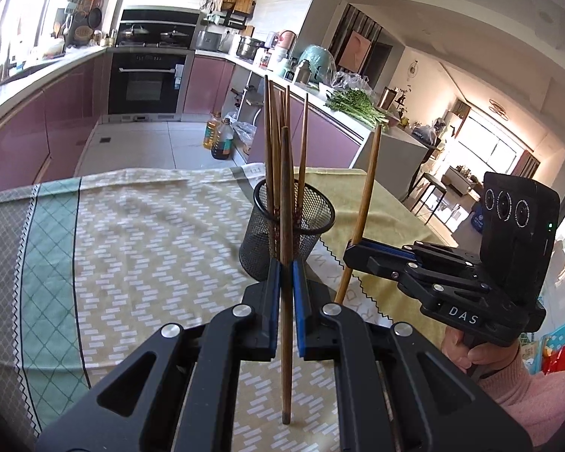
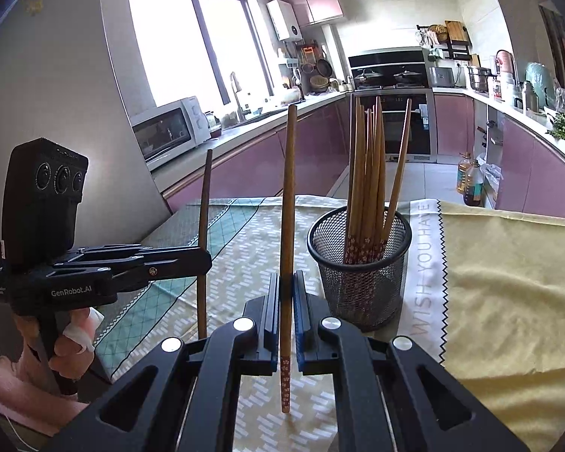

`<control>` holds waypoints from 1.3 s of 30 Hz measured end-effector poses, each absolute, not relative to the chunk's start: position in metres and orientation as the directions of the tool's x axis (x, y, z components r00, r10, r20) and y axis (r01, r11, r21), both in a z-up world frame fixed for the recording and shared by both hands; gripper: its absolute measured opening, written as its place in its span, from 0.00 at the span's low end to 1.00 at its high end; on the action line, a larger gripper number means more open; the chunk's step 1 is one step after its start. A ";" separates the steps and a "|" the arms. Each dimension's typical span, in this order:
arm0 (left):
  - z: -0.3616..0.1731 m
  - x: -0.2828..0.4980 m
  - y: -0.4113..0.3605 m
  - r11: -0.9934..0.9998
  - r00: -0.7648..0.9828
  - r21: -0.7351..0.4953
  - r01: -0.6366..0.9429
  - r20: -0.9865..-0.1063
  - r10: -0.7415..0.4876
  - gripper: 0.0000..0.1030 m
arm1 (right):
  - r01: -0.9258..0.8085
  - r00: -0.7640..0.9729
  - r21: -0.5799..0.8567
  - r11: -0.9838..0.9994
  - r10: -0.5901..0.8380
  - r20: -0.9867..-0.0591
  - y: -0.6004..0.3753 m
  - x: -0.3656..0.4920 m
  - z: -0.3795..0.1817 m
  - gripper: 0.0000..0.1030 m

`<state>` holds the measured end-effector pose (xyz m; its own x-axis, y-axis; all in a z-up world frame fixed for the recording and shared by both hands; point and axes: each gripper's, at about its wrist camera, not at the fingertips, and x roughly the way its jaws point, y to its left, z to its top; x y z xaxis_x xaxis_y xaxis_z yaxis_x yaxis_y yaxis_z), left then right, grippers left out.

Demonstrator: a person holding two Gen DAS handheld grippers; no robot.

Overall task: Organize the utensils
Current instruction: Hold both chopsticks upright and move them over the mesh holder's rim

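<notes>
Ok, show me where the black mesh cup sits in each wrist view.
Left wrist view: mesh cup at centre, just beyond the left gripper.
Right wrist view: right of centre, same cup beside the right gripper.
Shared landmark: oven.

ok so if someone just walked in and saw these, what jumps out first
Two upright chopsticks: the left claw is shut on a dark chopstick, and the right claw pinches a lighter chopstick with a flowered end. Between and just beyond them, a black mesh cup stands on the patterned tablecloth, already holding a bundle of chopsticks.
</notes>
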<state>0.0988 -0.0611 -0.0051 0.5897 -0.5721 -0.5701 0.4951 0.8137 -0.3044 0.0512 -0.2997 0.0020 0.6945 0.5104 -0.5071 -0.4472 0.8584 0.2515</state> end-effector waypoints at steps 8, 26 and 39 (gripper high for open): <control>0.003 0.099 -0.069 0.814 0.610 -0.280 0.508 -0.551 -0.570 0.07 | -0.444 0.713 0.244 0.862 0.505 -0.486 -0.302 0.052 0.009 0.06; 0.016 0.094 -0.076 0.826 0.643 -0.230 0.514 -0.534 -0.549 0.07 | -0.433 0.738 0.228 0.872 0.488 -0.466 -0.311 0.054 0.017 0.06; 0.027 0.090 -0.077 0.817 0.647 -0.228 0.529 -0.514 -0.563 0.07 | -0.431 0.754 0.214 0.877 0.480 -0.449 -0.315 0.053 0.023 0.06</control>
<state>0.0903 -0.0772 0.0275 0.6472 -0.5626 -0.5143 0.5290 0.8173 -0.2284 0.0532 -0.3153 0.0232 0.7538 0.4802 -0.4485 -0.4309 0.8766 0.2143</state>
